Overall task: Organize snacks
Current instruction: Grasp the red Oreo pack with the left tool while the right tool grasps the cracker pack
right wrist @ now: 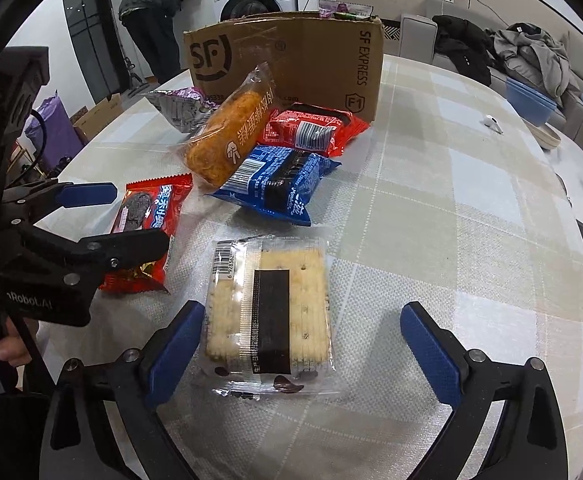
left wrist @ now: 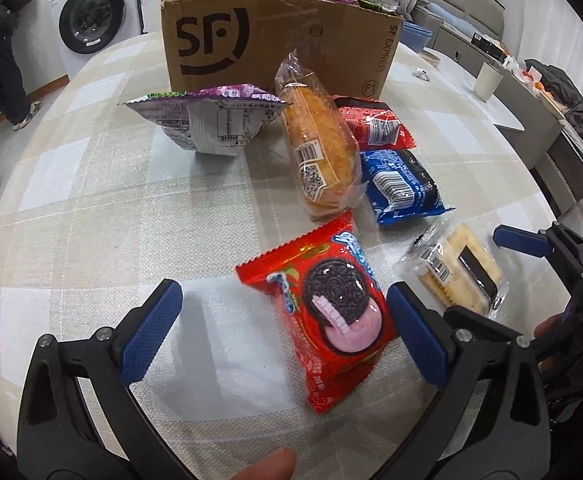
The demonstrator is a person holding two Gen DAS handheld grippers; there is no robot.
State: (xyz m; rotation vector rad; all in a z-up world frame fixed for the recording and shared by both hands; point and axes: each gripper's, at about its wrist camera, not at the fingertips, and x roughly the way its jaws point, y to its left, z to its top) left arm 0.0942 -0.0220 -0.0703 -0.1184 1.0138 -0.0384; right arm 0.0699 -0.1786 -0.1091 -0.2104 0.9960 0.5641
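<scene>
With both tongs — left [left wrist: 285,330], right [right wrist: 301,350] — held apart, the cracker pack [right wrist: 269,312] at 12 o'clock could be crushed if clamped hard.

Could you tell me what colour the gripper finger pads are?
Blue, textured finger pads; clearest in the right wrist view.

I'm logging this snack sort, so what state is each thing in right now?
Left gripper: open, fingers astride the red Oreo pack.
Right gripper: open, astride the cracker pack.
Red Oreo pack: sealed, flat on table.
Cracker pack: sealed, flat.
Cardboard box: open-topped, upright.
</scene>
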